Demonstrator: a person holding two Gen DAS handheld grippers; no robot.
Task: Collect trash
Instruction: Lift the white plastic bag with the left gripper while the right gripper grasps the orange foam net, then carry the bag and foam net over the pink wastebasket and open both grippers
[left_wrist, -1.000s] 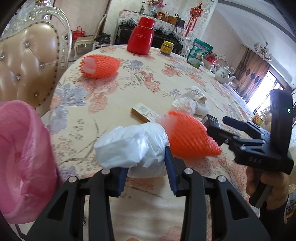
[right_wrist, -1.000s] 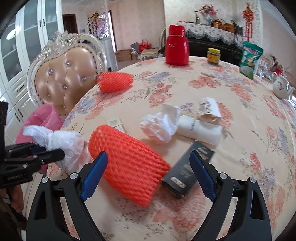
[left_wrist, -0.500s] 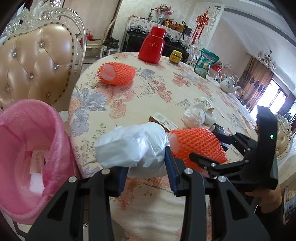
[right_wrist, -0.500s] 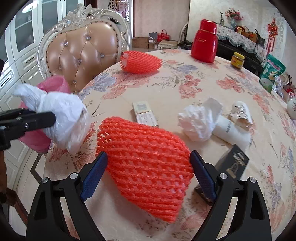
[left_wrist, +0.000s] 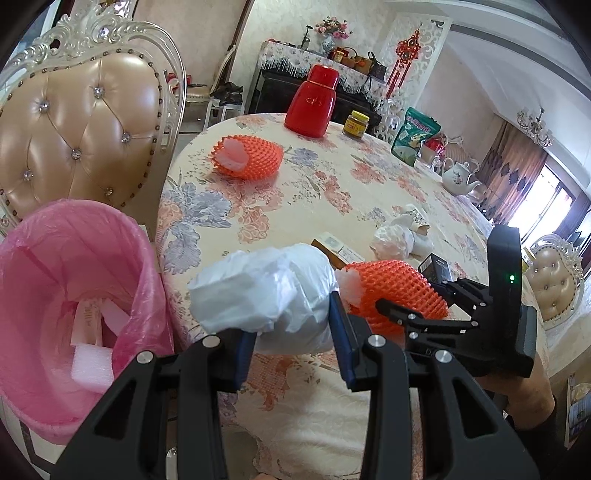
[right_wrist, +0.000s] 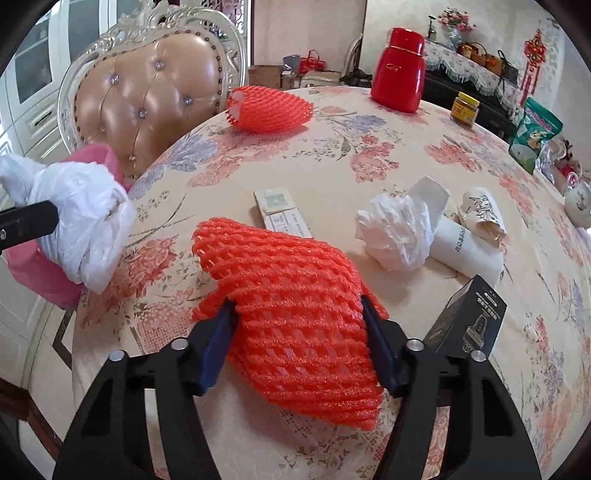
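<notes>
My left gripper (left_wrist: 291, 332) is shut on a crumpled white plastic bag (left_wrist: 266, 295) and holds it above the table's edge, right of a pink-lined trash bin (left_wrist: 66, 280) that holds foam pieces. My right gripper (right_wrist: 297, 328) is shut on an orange foam fruit net (right_wrist: 295, 295) that lies on the floral table (right_wrist: 369, 155). This net also shows in the left wrist view (left_wrist: 399, 288). A second orange net (right_wrist: 269, 109) lies farther back. Crumpled white paper (right_wrist: 399, 229), a rolled paper cup (right_wrist: 469, 236), a flat carton (right_wrist: 280, 210) and a black box (right_wrist: 469, 317) lie nearby.
A red thermos (right_wrist: 399, 66), a yellow-lidded jar (right_wrist: 465, 109), a green snack bag (right_wrist: 535, 133) and a white teapot (left_wrist: 460, 179) stand at the table's far side. A padded chair (right_wrist: 155, 96) stands behind the bin.
My right gripper has moved in and shut its jaws on the near orange net. My left gripper has carried the white bag toward the pink bin.
</notes>
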